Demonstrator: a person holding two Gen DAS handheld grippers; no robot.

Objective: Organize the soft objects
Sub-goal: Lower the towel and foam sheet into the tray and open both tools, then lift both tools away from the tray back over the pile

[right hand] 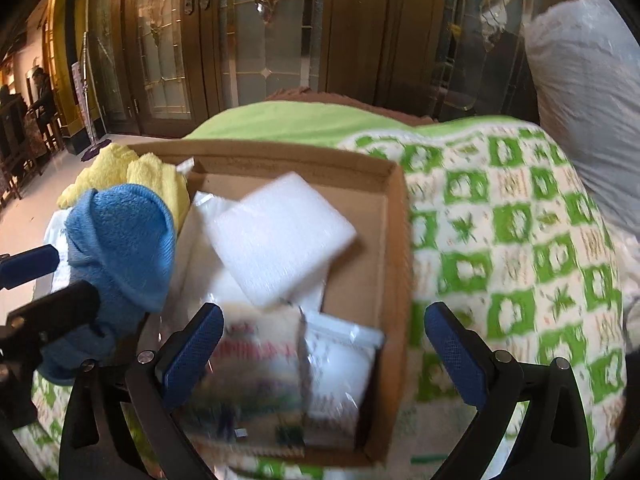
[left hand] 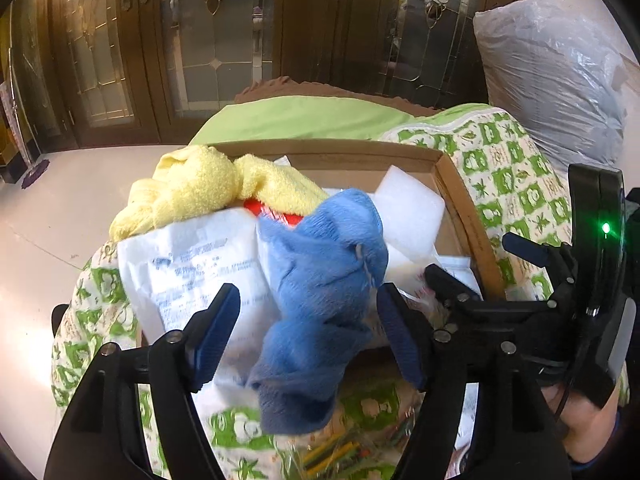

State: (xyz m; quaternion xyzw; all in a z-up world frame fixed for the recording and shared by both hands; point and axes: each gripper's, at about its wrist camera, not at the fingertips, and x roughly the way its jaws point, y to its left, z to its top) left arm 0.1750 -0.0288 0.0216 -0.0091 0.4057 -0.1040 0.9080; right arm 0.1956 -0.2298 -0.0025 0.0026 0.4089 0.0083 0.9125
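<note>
**Blue towel hanging between spread fingers**

Blue towel (left hand: 320, 300) is draping loose between the wide-open left gripper (left hand: 308, 332), off the cardboard box (left hand: 460, 200) at seven o'clock. Right gripper (right hand: 324, 344) is gaping empty. Unpinched, the towel is likely sliding floorward.

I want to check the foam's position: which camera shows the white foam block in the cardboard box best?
The right wrist view: the white foam block lies central and whole, tilted atop packets in the brown cardboard box. The left wrist view shows it partly hidden behind the blue fleece cloth.
</note>
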